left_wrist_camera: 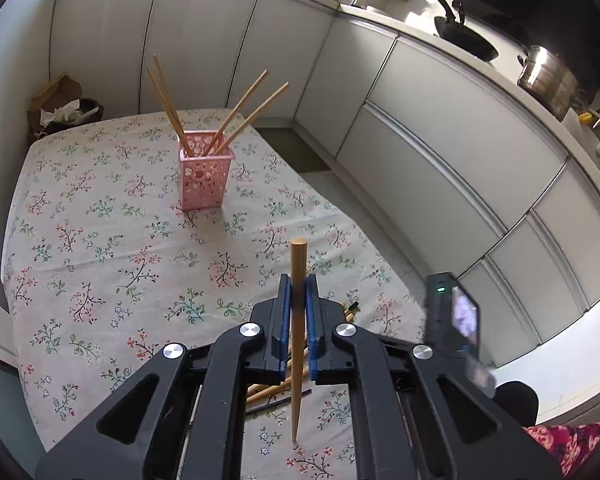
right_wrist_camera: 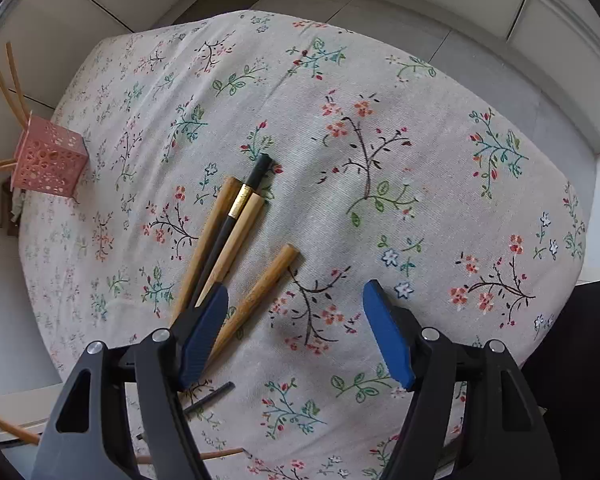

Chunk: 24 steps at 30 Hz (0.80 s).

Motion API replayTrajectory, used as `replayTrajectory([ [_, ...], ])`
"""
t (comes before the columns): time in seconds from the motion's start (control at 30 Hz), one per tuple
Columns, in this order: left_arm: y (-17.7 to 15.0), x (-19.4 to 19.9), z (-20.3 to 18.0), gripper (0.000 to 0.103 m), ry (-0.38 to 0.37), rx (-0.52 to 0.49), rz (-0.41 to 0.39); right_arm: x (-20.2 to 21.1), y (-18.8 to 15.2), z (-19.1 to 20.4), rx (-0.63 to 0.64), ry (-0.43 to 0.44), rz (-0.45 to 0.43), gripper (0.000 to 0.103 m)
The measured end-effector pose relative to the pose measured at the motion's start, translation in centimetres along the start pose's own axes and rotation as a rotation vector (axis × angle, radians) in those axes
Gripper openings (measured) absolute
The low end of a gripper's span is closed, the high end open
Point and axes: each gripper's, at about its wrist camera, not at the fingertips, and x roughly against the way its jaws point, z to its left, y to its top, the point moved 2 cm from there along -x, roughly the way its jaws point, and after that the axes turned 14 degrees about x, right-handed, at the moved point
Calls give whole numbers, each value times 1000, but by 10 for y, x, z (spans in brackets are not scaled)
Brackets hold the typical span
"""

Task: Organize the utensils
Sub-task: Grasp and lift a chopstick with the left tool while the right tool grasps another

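Wooden chopstick (left_wrist_camera: 298, 320): upright, pinched between the blue pads of my left hand-held gripper (left_wrist_camera: 298, 300), tip down above the floral desk (left_wrist_camera: 100, 240). Loose chopsticks (right_wrist_camera: 220, 248), wooden and one black: on the cloth just ahead of my right hand-held gripper (right_wrist_camera: 296, 320), spread wide, empty. Pink basket (left_wrist_camera: 205, 174): further off, four chopsticks inside.

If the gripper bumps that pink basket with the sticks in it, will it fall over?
Probably it tips easily. The pink basket looks like thin holed plastic, likely light, and is taller than wide. Its long chopsticks lean far outward above the rim, which likely makes it top-heavy.
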Motion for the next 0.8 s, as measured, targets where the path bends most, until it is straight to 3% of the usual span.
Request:
replayTrajectory([
  [0.23, -5, 34, -7, 6, -32, -1, -92, -8, -2, 28, 48, -169, -7, 70],
  [0.27, -6, 40, -10, 6, -28, -15, -99, -8, -3, 31, 70, -178, -14, 66],
  [0.37, -9, 60, -13, 6, 7, -63, -104, -6, -5, 44, 181, -208, -50, 31],
  [0.4, -10, 66, -12, 6, 13, -67, -105, -6, -5, 44, 191, -204, -51, 30],
  [0.47, -10, 81, -11, 6, 28, -69, -124, -5, -4, 42, 201, -172, -59, 25],
  [0.6, -11, 100, -10, 6, 36, -46, -172, -2, -4, 33, 223, 14, -68, 11],
  [0.8, -13, 103, -8, 6, 33, -1, -201, 35, -7, 18, 263, 154, -223, 8],
])
